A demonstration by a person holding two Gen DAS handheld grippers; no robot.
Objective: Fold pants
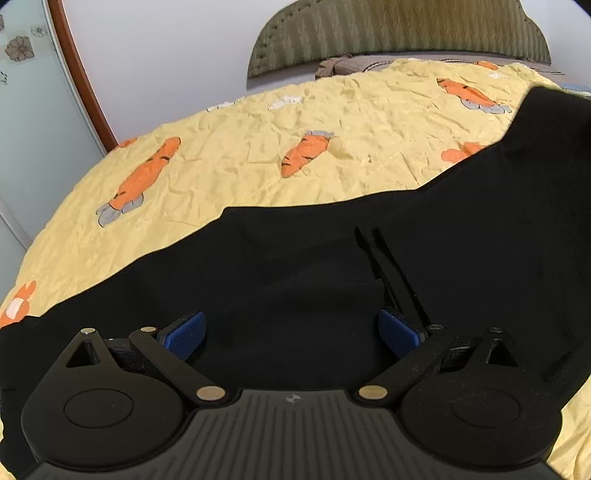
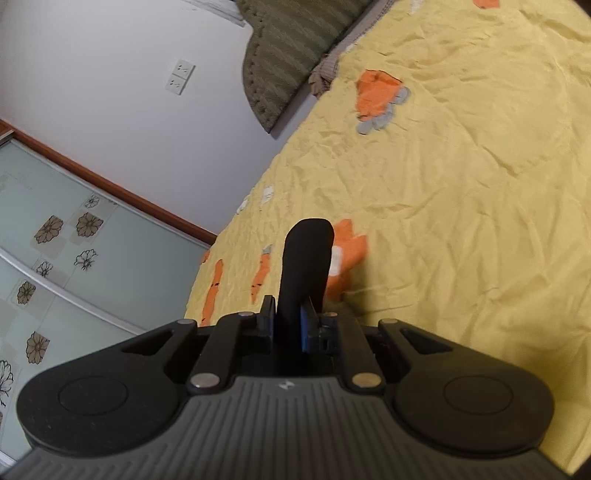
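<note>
The black pants lie spread on the yellow bed cover, running from lower left up to the right edge in the left wrist view. My left gripper is open, its blue pads wide apart just above the black cloth, holding nothing. In the right wrist view my right gripper is shut on a fold of the black pants, which sticks up between the fingers, lifted above the bed.
The yellow bed cover with orange carrot prints fills both views. A padded green headboard and white wall lie beyond. A sliding door with flower prints stands to the left.
</note>
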